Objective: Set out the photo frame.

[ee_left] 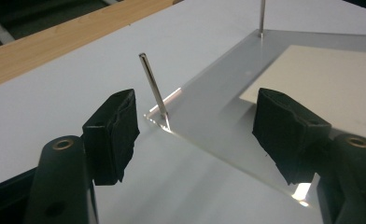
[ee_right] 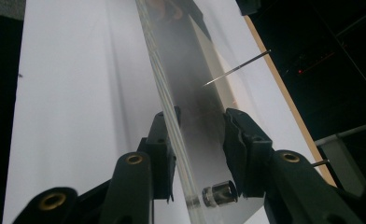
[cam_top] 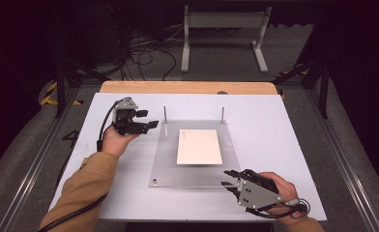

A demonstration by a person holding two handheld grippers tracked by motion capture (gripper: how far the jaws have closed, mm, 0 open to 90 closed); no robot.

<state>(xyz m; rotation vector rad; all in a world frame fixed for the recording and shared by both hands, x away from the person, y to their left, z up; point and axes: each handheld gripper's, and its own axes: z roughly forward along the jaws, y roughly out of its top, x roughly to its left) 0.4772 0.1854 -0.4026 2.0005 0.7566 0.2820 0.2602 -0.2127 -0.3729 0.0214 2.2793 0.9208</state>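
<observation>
Clear plate (ee_right: 172, 100): stiff, slick, edge between right gripper (ee_right: 197, 135) jaws, not yet pinched; left gripper (ee_left: 195, 126) jaws spread, empty.

Clear plate (cam_top: 166, 164) — cream sheet (cam_top: 199, 146) — black tongs (cam_top: 230, 182), white table (cam_top: 274, 125)

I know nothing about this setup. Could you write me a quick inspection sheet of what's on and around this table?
Surface: white table, wooden strip along its far edge.
Job's things: clear plate with two upright pins at its far corners; white card lying flat on it.
Clutter: nothing seen.
Tools: left tool open, empty, near the left pin; right tool open, jaws astride the plate's near right corner.
Cables: one black cable trails from each tool.
Surroundings: dark room, loose floor cables, white stand behind.
</observation>
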